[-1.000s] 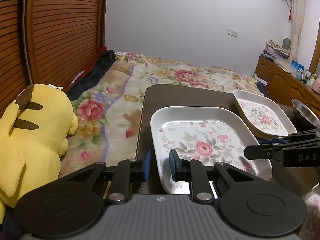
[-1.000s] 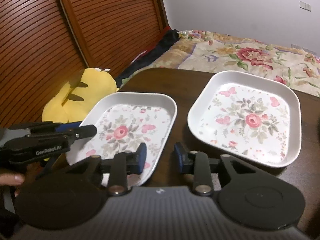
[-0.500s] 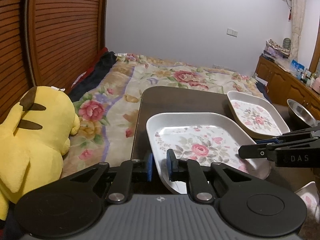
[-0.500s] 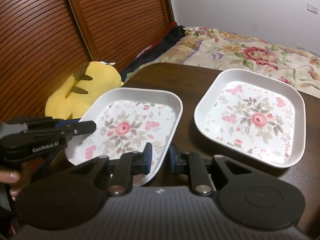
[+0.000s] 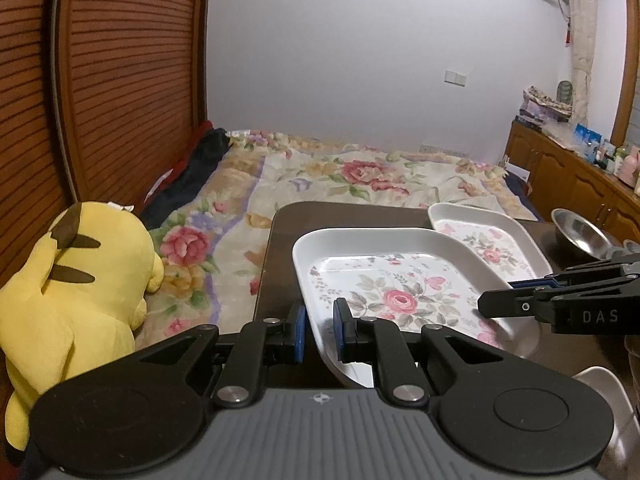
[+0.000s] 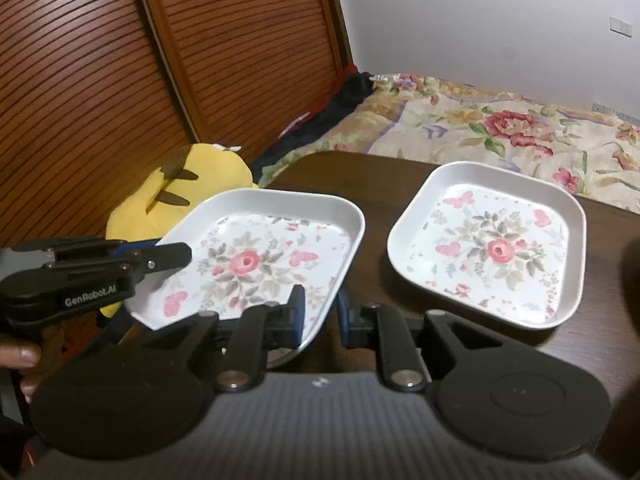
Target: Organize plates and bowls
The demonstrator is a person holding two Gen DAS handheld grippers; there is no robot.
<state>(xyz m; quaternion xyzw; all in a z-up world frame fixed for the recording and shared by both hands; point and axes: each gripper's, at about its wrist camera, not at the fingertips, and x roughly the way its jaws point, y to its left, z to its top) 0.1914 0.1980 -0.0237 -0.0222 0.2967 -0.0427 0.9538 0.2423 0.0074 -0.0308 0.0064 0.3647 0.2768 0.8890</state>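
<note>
Above the dark brown table (image 6: 372, 184), both grippers clamp one white square floral plate (image 6: 256, 260): left gripper (image 5: 319, 330) on its near-left rim, right gripper (image 6: 320, 312) on its near-right rim. Right of that plate lies a second matching floral plate (image 6: 492, 248).

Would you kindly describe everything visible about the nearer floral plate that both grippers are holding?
The nearer floral plate is a square white dish with rounded corners, a raised rim and a pink rose and butterfly print, and it looks glazed. It is lifted and tilted above the dark table. The left gripper and right gripper each pinch its rim at opposite edges.
</note>
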